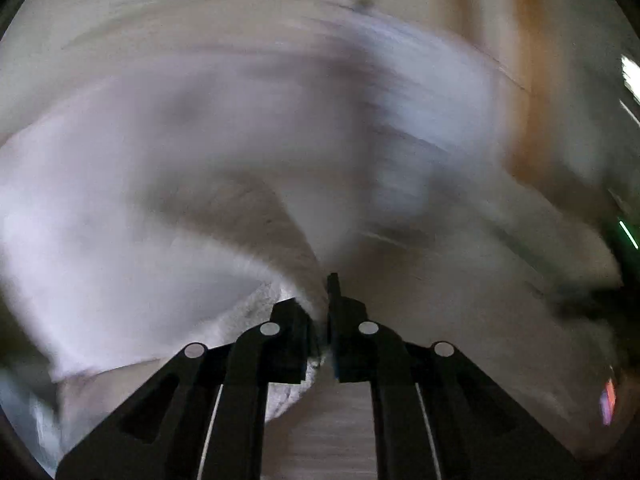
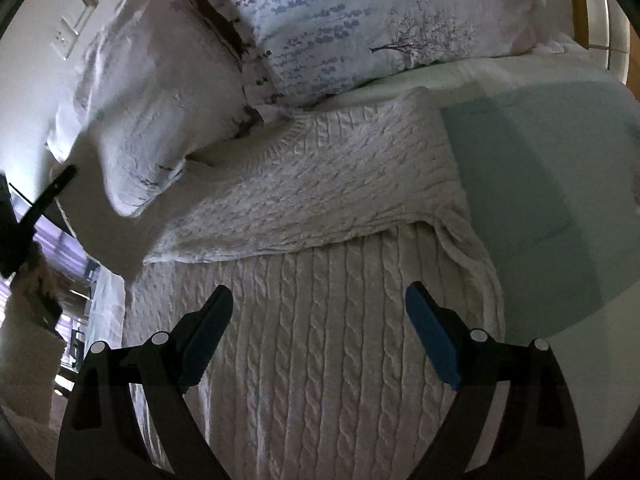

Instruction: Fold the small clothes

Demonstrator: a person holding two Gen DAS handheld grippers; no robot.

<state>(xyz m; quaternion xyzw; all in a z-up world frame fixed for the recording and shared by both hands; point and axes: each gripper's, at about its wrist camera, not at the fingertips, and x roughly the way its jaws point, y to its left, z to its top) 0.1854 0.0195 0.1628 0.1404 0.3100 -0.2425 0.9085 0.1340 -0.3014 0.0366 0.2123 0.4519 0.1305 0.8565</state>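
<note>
A white cable-knit sweater point(image 2: 320, 300) lies on the bed, one sleeve point(image 2: 320, 184) folded across its upper part. My right gripper point(image 2: 320, 320) is open and empty, just above the sweater's body. My left gripper point(image 1: 324, 308) is shut on a white knit edge of the sweater point(image 1: 288, 296); that view is badly motion-blurred, with white fabric point(image 1: 140, 220) sweeping away to the left. The left gripper also shows at the far left of the right wrist view point(image 2: 36, 220), holding white cloth.
Two pillows lean at the head of the bed, a white one point(image 2: 152, 92) and a floral one point(image 2: 380, 20). A pale green sheet point(image 2: 540, 184) covers the bed right of the sweater. A wooden bed frame point(image 2: 580, 4) is at the top right.
</note>
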